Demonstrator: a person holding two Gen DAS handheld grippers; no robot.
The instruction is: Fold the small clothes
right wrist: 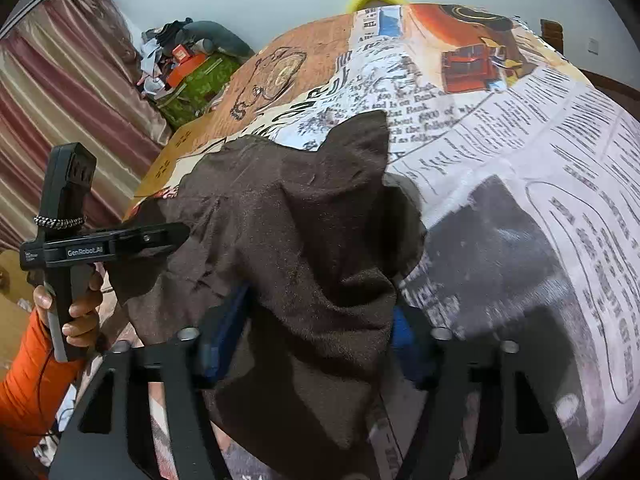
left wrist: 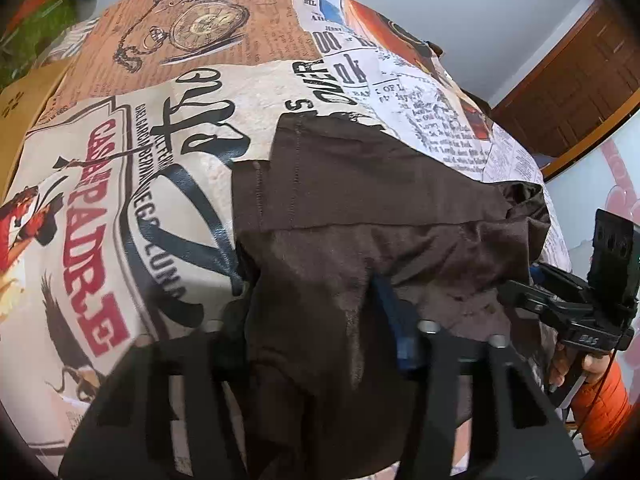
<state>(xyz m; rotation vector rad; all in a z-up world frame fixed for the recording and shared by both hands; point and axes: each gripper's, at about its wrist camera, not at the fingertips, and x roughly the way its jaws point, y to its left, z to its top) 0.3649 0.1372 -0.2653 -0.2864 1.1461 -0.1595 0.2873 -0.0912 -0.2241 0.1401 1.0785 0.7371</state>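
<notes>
A small dark brown garment lies partly on the table with the newspaper-print cloth, its near edge lifted. My left gripper is shut on the garment's near edge, the cloth bunched between its blue-padded fingers. My right gripper is shut on another part of the same garment, which drapes over and hides the fingertips. Each gripper shows in the other's view: the right one at the garment's right side, the left one at its left side.
The printed tablecloth covers the whole table. A cardboard box stands left of the table. A green box with clutter and curtains are behind. A brown door is at the right.
</notes>
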